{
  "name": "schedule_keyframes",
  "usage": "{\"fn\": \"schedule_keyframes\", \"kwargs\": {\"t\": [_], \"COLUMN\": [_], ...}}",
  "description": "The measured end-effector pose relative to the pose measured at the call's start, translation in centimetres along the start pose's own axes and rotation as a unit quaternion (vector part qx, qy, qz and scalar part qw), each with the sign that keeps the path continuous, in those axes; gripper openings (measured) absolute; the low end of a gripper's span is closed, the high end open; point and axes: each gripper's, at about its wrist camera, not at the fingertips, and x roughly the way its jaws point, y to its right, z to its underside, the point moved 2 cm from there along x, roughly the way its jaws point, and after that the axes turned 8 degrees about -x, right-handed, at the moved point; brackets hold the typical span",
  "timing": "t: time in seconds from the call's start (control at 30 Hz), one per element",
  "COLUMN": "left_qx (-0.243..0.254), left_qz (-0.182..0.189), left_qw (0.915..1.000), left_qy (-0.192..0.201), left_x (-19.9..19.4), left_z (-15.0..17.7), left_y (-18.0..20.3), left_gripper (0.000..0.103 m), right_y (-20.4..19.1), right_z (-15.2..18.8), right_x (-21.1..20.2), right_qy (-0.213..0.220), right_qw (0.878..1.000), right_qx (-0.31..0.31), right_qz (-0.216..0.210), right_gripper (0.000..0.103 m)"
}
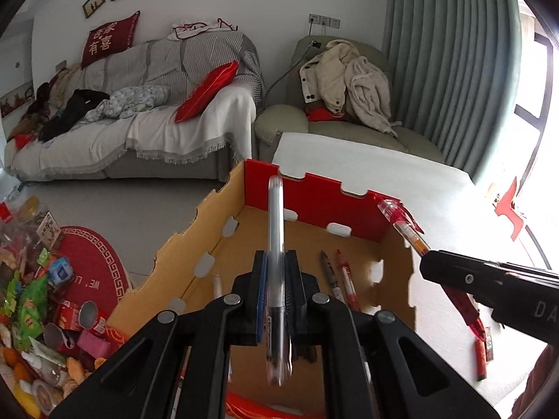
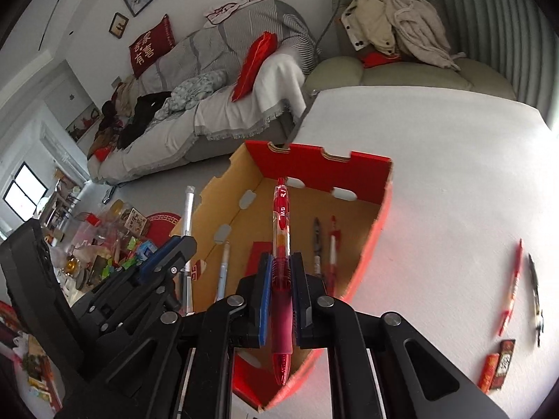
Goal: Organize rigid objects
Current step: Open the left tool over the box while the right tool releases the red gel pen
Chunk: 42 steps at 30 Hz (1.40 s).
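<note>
My left gripper (image 1: 276, 288) is shut on a clear pen with a black tip (image 1: 276, 244), held upright over the open cardboard box (image 1: 314, 192). My right gripper (image 2: 281, 291) is shut on a red pen (image 2: 281, 230), above the box's (image 2: 380, 209) near right corner; it shows in the left wrist view (image 1: 454, 272) at the right with the red pen (image 1: 401, 223). Several pens lie on the box floor: a dark one (image 1: 328, 269), a red one (image 1: 346, 276) and a white one (image 2: 223, 265). The left gripper (image 2: 181, 244) shows in the right wrist view with its pen (image 2: 188, 213).
The box stands on a white table (image 2: 436, 174). On the table to the right lie a red pen (image 2: 512, 286), a dark pen (image 2: 534, 293) and small red packets (image 2: 498, 366). Left, below the table, are a cluttered snack pile (image 1: 42, 314), a sofa (image 1: 139, 111) and an armchair (image 1: 332, 104).
</note>
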Motion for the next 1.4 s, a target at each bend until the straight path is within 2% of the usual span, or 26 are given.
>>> {"fn": "schedule_keyframes", "kwargs": {"t": [0.33,0.87,1.07,1.1,1.13,1.17,1.2,1.27,1.3,1.33,1.37,1.4], "left_qx": [-0.007,-0.003,-0.001,-0.002,-0.004,-0.009,-0.019,-0.057,-0.075,-0.096,-0.112,-0.123], "left_qz": [-0.006,-0.012,-0.01,-0.009,-0.007,-0.01,-0.02,-0.002,0.006,0.019,0.026,0.033], "left_qw": [0.9999,0.9992,0.9973,0.9967,0.9956,0.9944,0.9936,0.9933,0.9928,0.9916,0.9905,0.9896], "left_qy": [-0.013,-0.037,-0.073,-0.081,-0.093,-0.105,-0.109,-0.1,-0.093,-0.085,-0.077,-0.066], "left_x": [2.6,5.0,6.7,7.0,7.4,7.7,7.9,7.5,7.3,6.9,6.6,6.2], "left_z": [-1.0,-0.8,0.3,0.5,0.8,1.0,1.1,0.8,0.6,0.4,0.3,0.2], "left_y": [-1.1,-1.2,-0.8,-0.8,-0.8,-0.8,-1.2,-2.2,-2.7,-3.3,-3.8,-4.2], "left_gripper": [0.01,0.01,0.012,0.022,0.051,0.063,0.07,0.076,0.087,0.097,0.102,0.103], "right_y": [0.1,1.6,2.3,2.4,2.5,2.6,3.0,4.1,4.6,5.0,5.1,5.2], "right_z": [-1.7,-1.4,-0.5,-0.3,-0.1,0.1,0.3,0.5,0.5,0.5,0.6,0.5], "right_x": [2.6,5.6,7.2,7.4,7.7,7.8,7.9,7.5,7.1,6.9,6.5,5.8], "right_qy": [-0.013,-0.043,-0.063,-0.067,-0.072,-0.078,-0.082,-0.077,-0.068,-0.067,-0.065,-0.057], "right_qw": [1.0,0.999,0.998,0.997,0.997,0.997,0.996,0.996,0.996,0.994,0.993,0.992], "right_qx": [0.0,0.015,0.018,0.016,0.014,0.015,0.02,0.043,0.057,0.07,0.08,0.085], "right_qz": [0.005,0.016,0.017,0.015,0.013,0.007,0.013,0.014,-0.013,-0.041,-0.062,-0.069], "right_gripper": [0.011,0.011,0.011,0.011,0.011,0.012,0.017,0.05,0.052,0.061,0.07,0.083]}}
